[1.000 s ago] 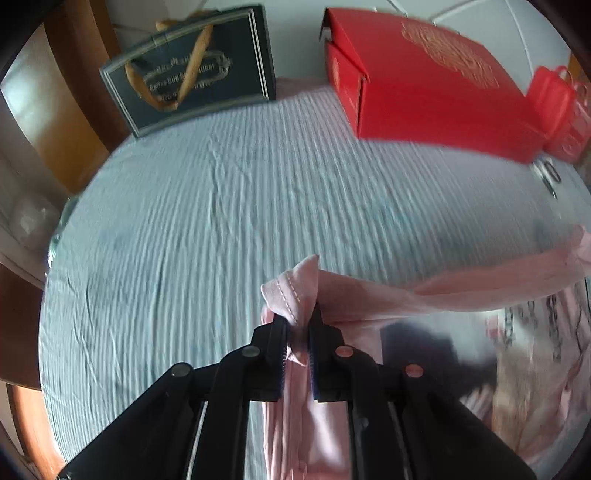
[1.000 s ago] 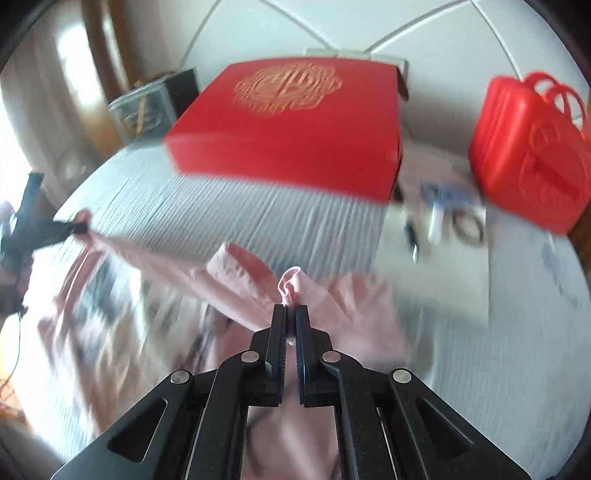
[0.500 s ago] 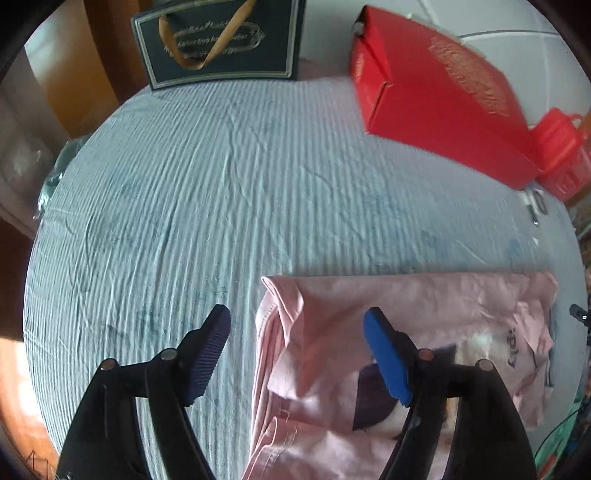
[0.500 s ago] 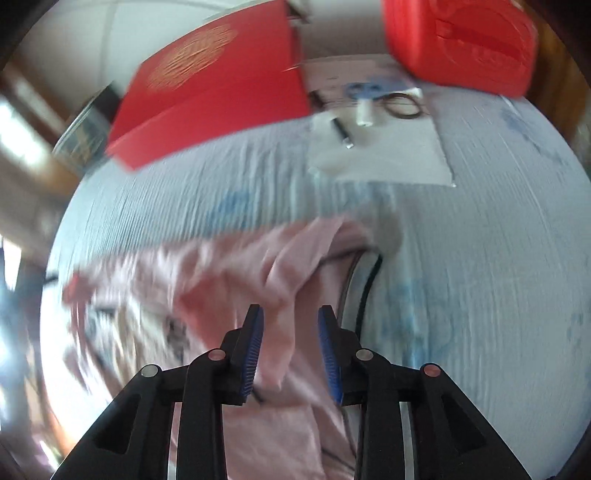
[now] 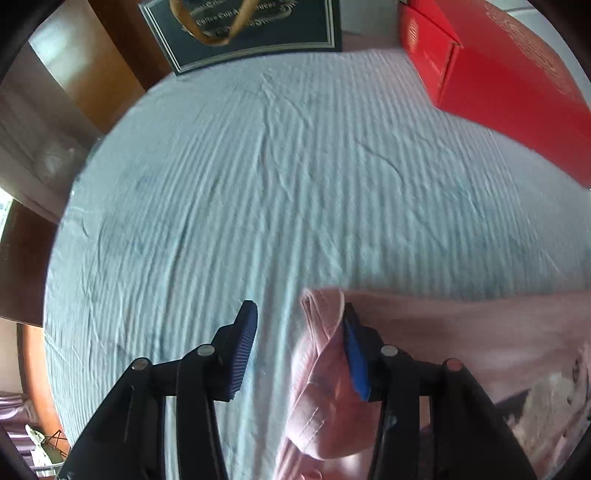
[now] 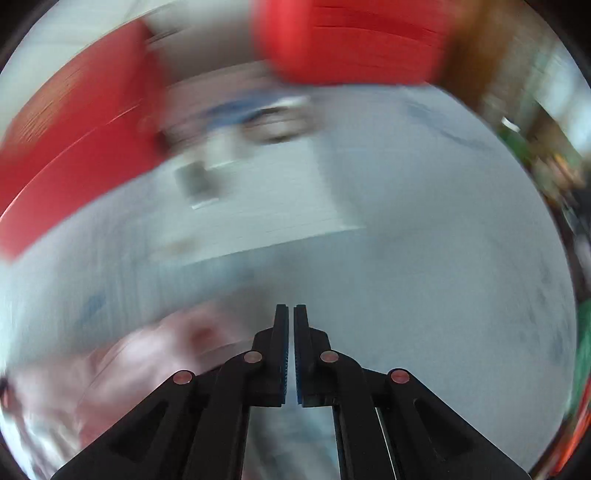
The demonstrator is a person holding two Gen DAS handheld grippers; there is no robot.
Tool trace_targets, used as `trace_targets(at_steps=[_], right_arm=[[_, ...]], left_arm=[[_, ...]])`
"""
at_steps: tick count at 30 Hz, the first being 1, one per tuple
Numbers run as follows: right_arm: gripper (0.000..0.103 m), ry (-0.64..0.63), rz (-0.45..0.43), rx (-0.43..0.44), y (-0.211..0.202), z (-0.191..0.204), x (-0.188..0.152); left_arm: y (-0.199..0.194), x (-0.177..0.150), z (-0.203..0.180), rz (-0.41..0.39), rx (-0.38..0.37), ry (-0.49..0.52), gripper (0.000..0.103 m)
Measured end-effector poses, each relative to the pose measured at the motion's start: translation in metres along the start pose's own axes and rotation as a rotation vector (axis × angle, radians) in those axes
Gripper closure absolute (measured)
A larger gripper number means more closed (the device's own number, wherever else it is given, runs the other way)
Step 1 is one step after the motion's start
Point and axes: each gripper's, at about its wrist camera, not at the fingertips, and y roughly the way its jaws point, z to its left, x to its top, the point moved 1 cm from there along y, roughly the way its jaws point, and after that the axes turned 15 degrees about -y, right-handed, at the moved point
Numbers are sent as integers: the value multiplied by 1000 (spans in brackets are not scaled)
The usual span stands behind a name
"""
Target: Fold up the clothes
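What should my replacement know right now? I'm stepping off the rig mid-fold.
Left gripper: open, holding nothing; the pink garment drapes against its right finger.
Right gripper: shut and empty, over bare striped sheet; that view is motion-blurred.
Garment lies on the sheet, to the left of the right gripper.
Red box and dark gift bag sit at the far edge.
Done: garment laid down and released. Left: the remaining folds; fold state unclear.
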Motion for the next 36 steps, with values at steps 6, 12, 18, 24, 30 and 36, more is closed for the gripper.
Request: trace_targets(at_steps=[6, 12, 18, 24, 30, 36], right_arm=[[62, -91, 7, 323, -34, 20, -40], [61, -118, 99, 363, -23, 42, -71], [57, -119, 117, 342, -24, 48, -79], [84, -191, 128, 337, -9, 76, -76], [100, -194, 46, 343, -63, 65, -91], [78, -187, 134, 262, -52, 46, -122]], left_arm=[[-37, 6, -3, -1, -108, 10, 22], [-41, -20, 0, 76, -106, 20, 19], [-15, -39, 11, 124, -104, 12, 19], [-7, -37, 10, 140, -108, -16, 89], [-28, -35, 20, 81, -80, 16, 91], [-22, -46, 28, 132, -80, 27, 84]])
